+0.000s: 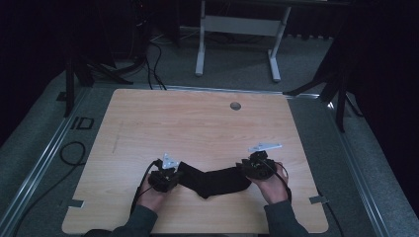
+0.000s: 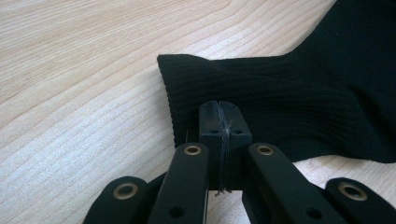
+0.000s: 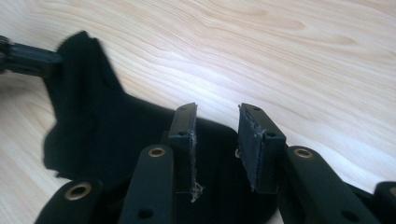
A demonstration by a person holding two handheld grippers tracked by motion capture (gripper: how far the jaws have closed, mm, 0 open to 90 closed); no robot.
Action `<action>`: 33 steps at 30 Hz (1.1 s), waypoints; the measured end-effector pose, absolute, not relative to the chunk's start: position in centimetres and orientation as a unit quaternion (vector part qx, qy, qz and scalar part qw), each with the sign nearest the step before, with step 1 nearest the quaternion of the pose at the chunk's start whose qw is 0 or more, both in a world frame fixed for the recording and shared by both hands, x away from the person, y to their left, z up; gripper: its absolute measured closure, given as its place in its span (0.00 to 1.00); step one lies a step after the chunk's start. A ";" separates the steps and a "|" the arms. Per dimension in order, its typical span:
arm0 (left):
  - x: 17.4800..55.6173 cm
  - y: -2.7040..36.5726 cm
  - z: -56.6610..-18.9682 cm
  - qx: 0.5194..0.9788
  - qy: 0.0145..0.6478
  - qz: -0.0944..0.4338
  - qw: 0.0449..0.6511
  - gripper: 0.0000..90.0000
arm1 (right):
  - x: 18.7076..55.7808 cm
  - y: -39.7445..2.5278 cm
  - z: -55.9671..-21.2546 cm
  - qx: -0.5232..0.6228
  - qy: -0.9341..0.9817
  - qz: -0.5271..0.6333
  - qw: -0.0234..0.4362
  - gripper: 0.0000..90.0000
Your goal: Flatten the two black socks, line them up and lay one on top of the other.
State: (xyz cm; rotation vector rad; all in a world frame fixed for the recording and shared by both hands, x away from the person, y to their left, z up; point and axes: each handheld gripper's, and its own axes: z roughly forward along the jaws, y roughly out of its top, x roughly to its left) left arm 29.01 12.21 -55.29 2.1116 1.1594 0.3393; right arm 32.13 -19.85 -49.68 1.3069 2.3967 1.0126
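One ribbed black sock (image 1: pixel 213 180) on pale wood-grain table (image 1: pixel 197 123). Left gripper (image 2: pixel 219 122) clenched on its cuff; right gripper (image 3: pixel 217 135) parted above its other end.

Sock (image 1: pixel 217 180) lies on bench (image 1: pixel 197 123), near front edge, stretched left to right between the two grippers. Left gripper (image 1: pixel 173 173) at sock's left end, jaws closed on its edge. Right gripper (image 1: pixel 247 166) at sock's right end, jaws apart above it. Grommet (image 1: pixel 235 105) near bench's far edge.
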 end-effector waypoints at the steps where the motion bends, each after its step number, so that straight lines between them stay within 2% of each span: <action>1: 29.0 12.2 -55.3 0.814 0.447 0.131 0.347 1.00 | 32.0 -20.1 -49.9 0.452 0.818 0.338 0.115 0.75; 7: 29.0 12.3 -55.3 0.815 0.446 0.130 0.347 1.00 | 31.4 -20.6 -52.3 0.474 0.816 0.316 0.099 0.77; 10: 29.1 12.3 -55.3 0.814 0.447 0.128 0.349 1.00 | 31.1 -20.5 -53.1 0.477 0.819 0.306 0.092 0.93; 12: 29.1 12.4 -55.3 0.813 0.448 0.125 0.350 1.00 | 30.9 -20.5 -53.2 0.474 0.823 0.298 0.094 0.96; 33: 29.4 13.0 -54.7 0.844 0.414 0.087 0.331 1.00 | 31.6 -22.7 -54.2 0.501 0.808 0.290 0.110 0.97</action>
